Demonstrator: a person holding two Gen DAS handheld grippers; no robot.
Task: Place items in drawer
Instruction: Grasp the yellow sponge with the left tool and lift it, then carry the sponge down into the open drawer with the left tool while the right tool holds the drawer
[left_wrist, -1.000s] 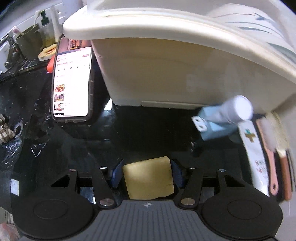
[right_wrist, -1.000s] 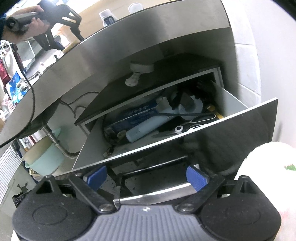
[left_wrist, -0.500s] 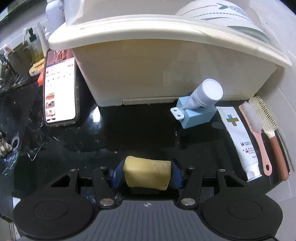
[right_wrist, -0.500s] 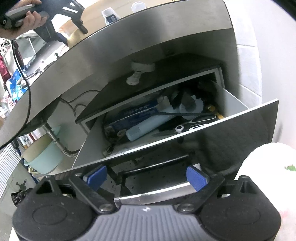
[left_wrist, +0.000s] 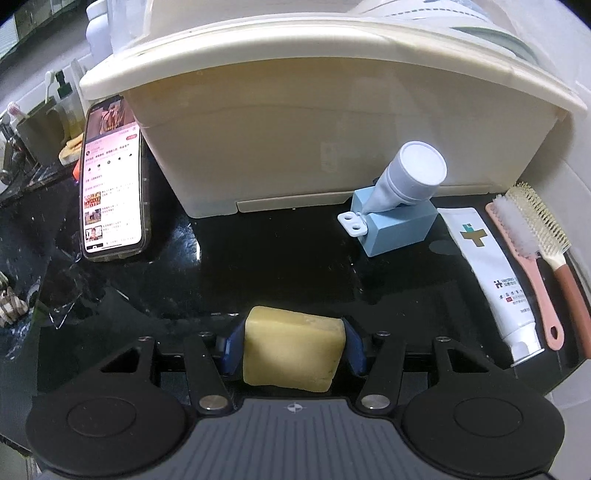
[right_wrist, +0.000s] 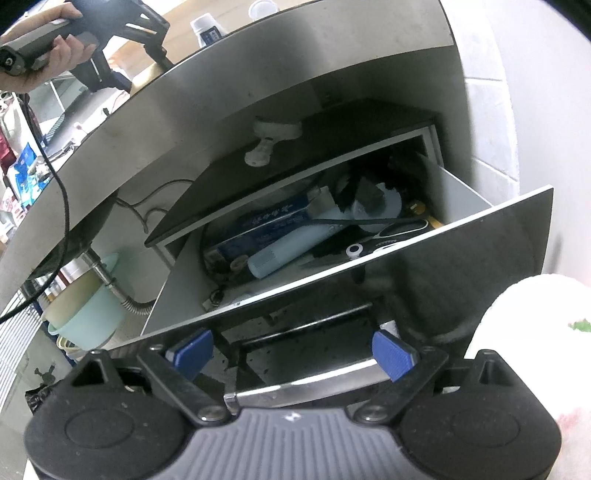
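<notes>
The soap bar (left_wrist: 293, 354), a yellowish block, sits clamped between the blue pads of the left gripper (left_wrist: 293, 349), gripped across its short sides so that the long face points forward. It is just above the black bench (left_wrist: 277, 266) or resting on it; the view does not settle which. The log line suggests the jaws are easing open a trace, yet both pads visibly press the bar, so the grip reads as closed on it.

The drawer (right_wrist: 388, 280) is pulled out below the steel front of the bench. The right gripper (right_wrist: 291, 352) has its jaws wide, straddling the drawer's metal handle (right_wrist: 303, 387) without pressing it. Judgement: it steadies or holds the drawer open for the delivery. Inside lie a blue box (right_wrist: 266, 229), a pale blue tube (right_wrist: 291, 247) and scissors (right_wrist: 384, 240), so free space is mainly at the near left corner.

Other items wait on the bench: a blue dispenser (left_wrist: 397, 218), a toothpaste tube (left_wrist: 491, 280) and two brushes (left_wrist: 532, 258) in a row at the right, a phone (left_wrist: 112, 184) leaning at the left, all in front of a cream bin (left_wrist: 332, 129).

Judgement: the soap is picked, not yet carried to the drawer.
</notes>
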